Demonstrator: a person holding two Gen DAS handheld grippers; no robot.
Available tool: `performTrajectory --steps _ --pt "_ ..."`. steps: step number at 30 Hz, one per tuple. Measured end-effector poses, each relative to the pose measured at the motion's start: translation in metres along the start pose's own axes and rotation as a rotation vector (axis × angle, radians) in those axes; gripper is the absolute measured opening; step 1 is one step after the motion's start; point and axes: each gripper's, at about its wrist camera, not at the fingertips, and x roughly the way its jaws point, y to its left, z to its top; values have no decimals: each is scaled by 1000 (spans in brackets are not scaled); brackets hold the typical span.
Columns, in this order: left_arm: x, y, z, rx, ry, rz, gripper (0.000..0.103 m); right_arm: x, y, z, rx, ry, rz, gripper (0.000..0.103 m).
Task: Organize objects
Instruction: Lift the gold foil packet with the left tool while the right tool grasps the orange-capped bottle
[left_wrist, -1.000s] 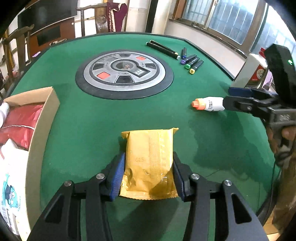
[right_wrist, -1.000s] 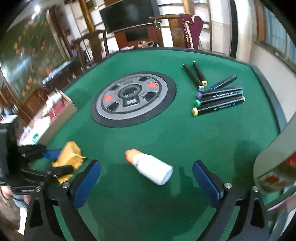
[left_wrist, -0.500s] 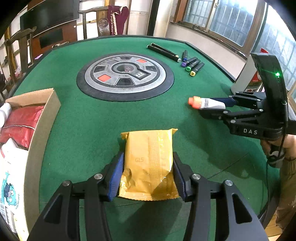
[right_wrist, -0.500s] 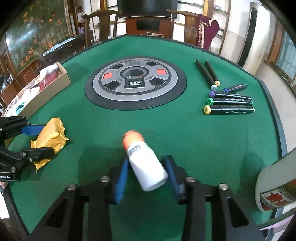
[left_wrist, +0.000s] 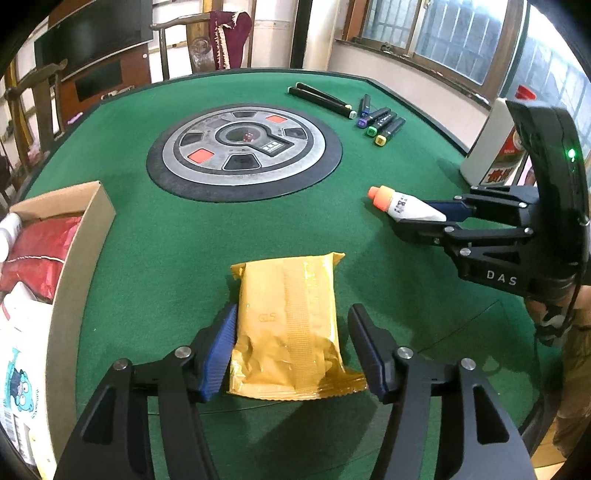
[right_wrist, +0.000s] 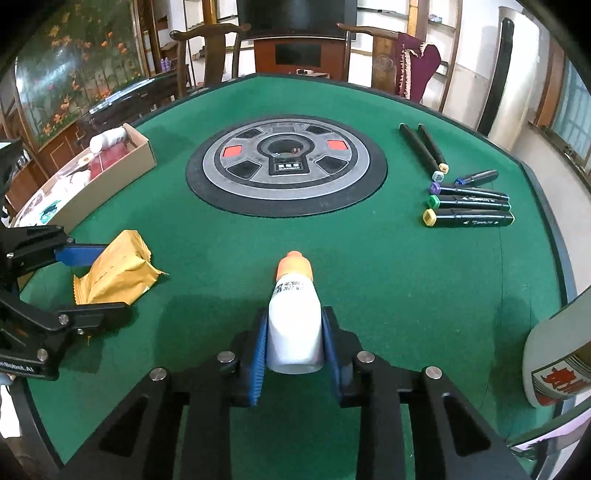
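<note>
Right claw (right_wrist: 293, 347) now clamped on the white bottle (right_wrist: 294, 325), which a sec ago lay loose btwn wide jaws. Left claw (left_wrist: 291, 350) is opening, right pad clear of the yellow packet (left_wrist: 291, 328) lying on the tabletop (left_wrist: 166, 240); bottle looks ready for the cardboard box (left_wrist: 79, 236)

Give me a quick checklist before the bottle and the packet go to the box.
1. Right claw shut on bottle: ok, both pads press its sides.
2. Bottle cap on: ok.
3. Left claw gripping packet: not ok, jaws are opening, the right pad stands clear.
4. Packet flat on the table: ok.
5. Room in the box: cannot tell, it already holds a red bag and more.
6. Markers clear of both claws: ok.
</note>
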Motion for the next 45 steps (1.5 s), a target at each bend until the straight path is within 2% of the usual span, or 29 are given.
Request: performTrajectory --steps 3,4,8,10,15,18,28,45 --pt "-1 -2 -2 -7 -16 24 56 -1 1 -2 2 -12 -9 29" --pt "-2 -1 -3 -12 -20 42 49 -1 2 -3 1 -19 -17 29" --pt "-4 5 -4 -50 -31 32 44 -1 5 -3 22 -33 -44 28" --pt "-5 7 -4 -57 -32 31 44 -1 6 -2 42 -38 -51 28" --pt "-8 9 -5 -78 -36 48 44 -1 23 2 64 -45 37 28" --pt "-10 11 -7 -79 -34 70 43 -2 32 3 78 -52 56 28" --pt "-20 13 -12 -63 -52 160 43 -8 46 0 118 -105 65 29" --pt "-23 13 -12 -40 -48 217 44 -13 47 -1 137 -133 87 29"
